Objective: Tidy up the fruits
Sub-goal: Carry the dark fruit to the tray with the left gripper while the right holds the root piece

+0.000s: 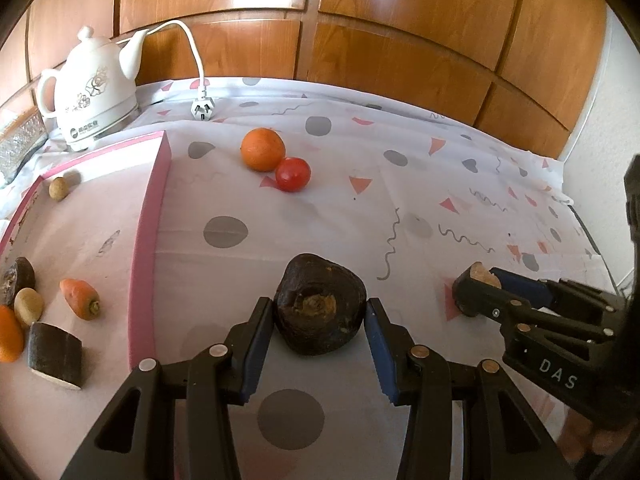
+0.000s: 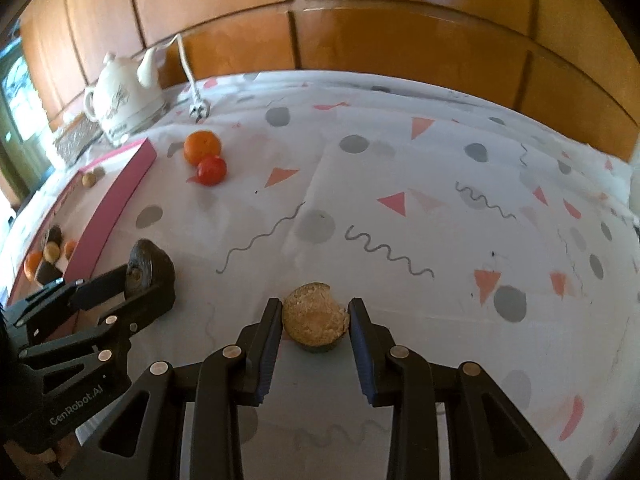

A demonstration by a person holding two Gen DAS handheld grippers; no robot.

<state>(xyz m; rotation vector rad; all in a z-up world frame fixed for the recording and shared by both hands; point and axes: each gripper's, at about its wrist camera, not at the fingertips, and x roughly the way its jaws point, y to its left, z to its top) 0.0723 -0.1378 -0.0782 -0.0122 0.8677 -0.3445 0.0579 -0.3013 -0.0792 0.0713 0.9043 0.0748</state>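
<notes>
Left tool (image 1: 320, 316) clamped on a dark lump (image 1: 320, 304), one pad against each side, cut face with a brown centre turned toward the camera, just right of the pink tray wall (image 1: 146, 256). Seen from the right wrist view too: same lump (image 2: 154, 266) pinched between the left tool's fingers, beside the tray (image 2: 116, 196).

Right tool (image 2: 316, 320) gripping a small round piece (image 2: 314, 316), tan crumbly face up, dark rind below, pads tight on both flanks. In the left wrist view, this piece (image 1: 482, 272) shows only as a tan end between black fingers, right tool (image 1: 480, 284) low at the right, over the patterned cloth (image 1: 400, 208) on the table.

Farther back on the cloth: an orange (image 1: 263, 149) and a tomato (image 1: 293, 174), touching, well apart from both tools.

Inside the tray: a small brown fruit (image 1: 58, 188) near the far wall; near the front, a carrot stub (image 1: 80, 298), a kiwi (image 1: 29, 306), another orange (image 1: 9, 338), a dark cut chunk (image 1: 54, 354) and a second dark piece (image 1: 18, 280), clustered together.

Behind the tray, a white kettle (image 1: 94, 90), its cord and plug (image 1: 202, 109) lying on the cloth. Wooden panelling (image 1: 400, 40) beyond.
</notes>
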